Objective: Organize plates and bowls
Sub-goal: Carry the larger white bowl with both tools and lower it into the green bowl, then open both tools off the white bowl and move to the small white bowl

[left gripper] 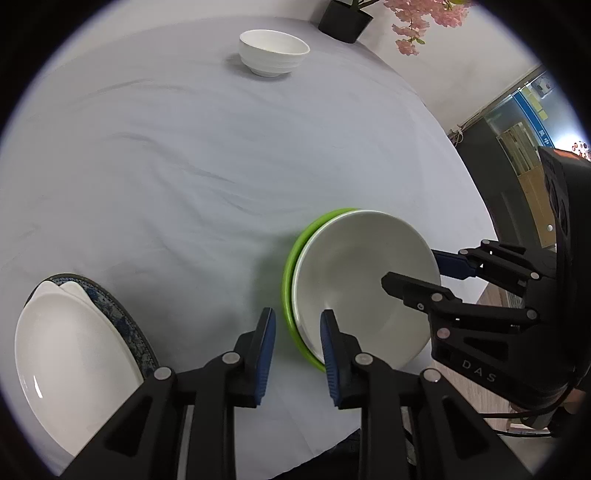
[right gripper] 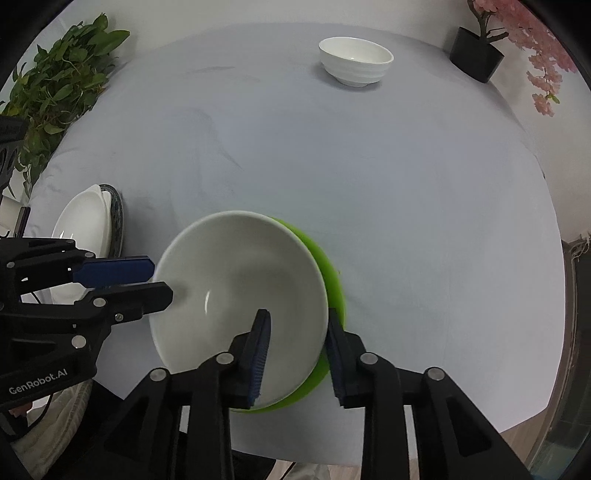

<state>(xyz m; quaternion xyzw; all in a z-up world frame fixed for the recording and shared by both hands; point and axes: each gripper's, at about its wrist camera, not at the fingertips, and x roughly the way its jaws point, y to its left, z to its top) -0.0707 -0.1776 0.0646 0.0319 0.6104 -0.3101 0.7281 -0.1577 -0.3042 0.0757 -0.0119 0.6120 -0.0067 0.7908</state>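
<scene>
A white bowl sits nested, a little off-centre, in a green bowl on the white tablecloth. My left gripper straddles the bowls' left rim, one finger outside and one inside, with its pads clear of it. My right gripper straddles the opposite rim the same way, open. A smaller white bowl stands alone at the far side. To the left, a white plate lies on a blue patterned plate.
A black pot with pink blossoms stands at the far right corner. A leafy green plant fills the far left. The table's near edge runs just below the grippers.
</scene>
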